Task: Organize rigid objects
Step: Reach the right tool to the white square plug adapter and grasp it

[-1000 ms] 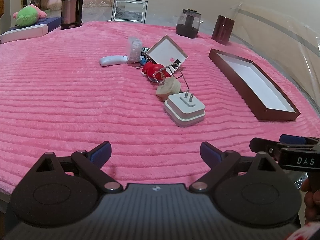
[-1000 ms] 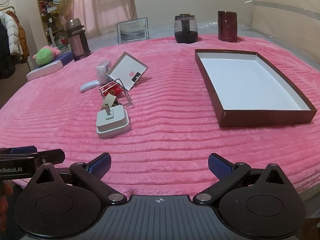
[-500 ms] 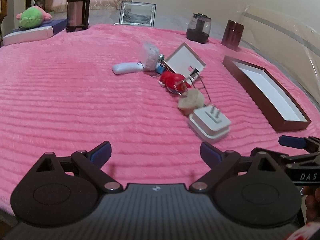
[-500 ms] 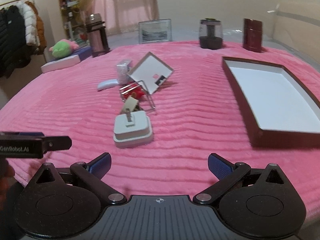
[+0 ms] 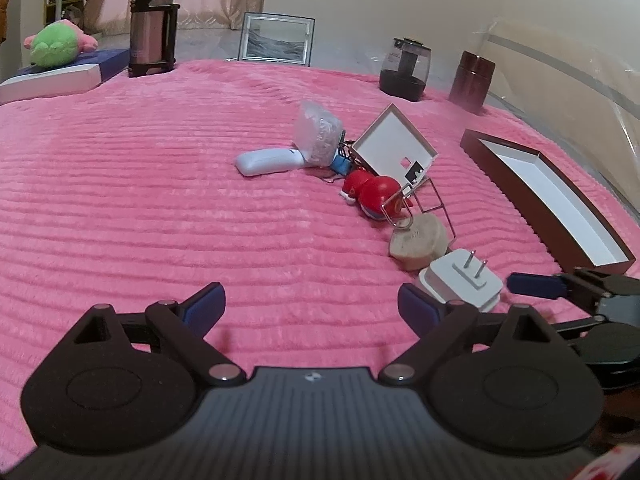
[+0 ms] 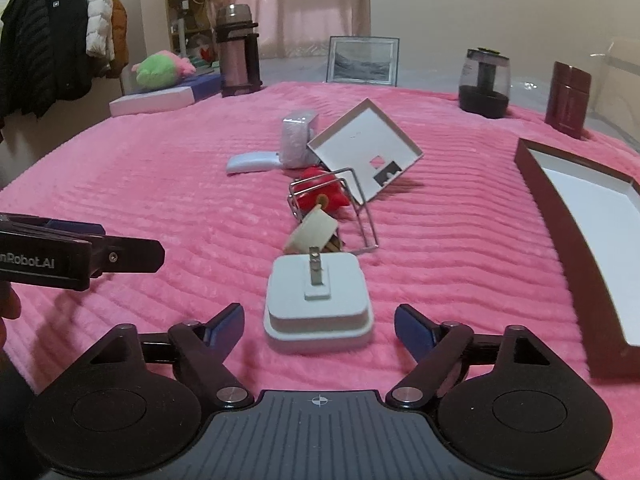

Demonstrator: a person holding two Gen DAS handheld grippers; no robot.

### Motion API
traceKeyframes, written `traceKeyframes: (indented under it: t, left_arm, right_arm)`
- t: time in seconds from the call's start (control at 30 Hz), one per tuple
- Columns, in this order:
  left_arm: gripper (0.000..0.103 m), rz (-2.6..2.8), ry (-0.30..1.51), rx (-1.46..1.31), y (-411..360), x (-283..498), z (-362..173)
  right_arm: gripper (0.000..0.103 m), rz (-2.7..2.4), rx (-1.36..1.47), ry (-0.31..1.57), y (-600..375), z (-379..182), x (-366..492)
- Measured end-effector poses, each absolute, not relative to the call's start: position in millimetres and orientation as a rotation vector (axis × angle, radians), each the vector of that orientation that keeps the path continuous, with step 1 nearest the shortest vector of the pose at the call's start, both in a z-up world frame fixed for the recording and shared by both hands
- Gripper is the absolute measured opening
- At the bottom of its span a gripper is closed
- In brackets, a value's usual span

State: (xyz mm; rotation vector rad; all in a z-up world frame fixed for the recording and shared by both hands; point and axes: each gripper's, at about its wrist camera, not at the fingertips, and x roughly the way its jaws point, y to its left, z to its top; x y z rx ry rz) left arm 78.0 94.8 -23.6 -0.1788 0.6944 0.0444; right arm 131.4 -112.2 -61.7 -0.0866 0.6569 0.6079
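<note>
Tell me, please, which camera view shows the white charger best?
The right wrist view: the charger sits whole and centred between the open jaws, prongs up. The left wrist view shows it far right, partly hidden behind a finger.

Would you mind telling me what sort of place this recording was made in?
Most likely a room in a home, perhaps a bedroom: a pink plush blanket covers the work surface, coats on a rack hang at the left, and sheer curtains cover the window behind.
</note>
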Motion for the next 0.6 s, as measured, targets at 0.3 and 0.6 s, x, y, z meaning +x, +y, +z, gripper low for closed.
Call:
traceKeyframes:
  t: [0.3,0.6]
  left_arm:
    - [0.088,0.015,0.711,-0.183,96.8,88.0,-29.1]
    - [0.086,-0.018,0.717,-0.176,90.4,92.6,-28.7]
  right_arm:
    - [0.067,0.607,-0.129,0.673,-100.4,-74.6,144.6]
    - [0.062,0.601,-0.120,0.655,-104.5,-72.5,142.4]
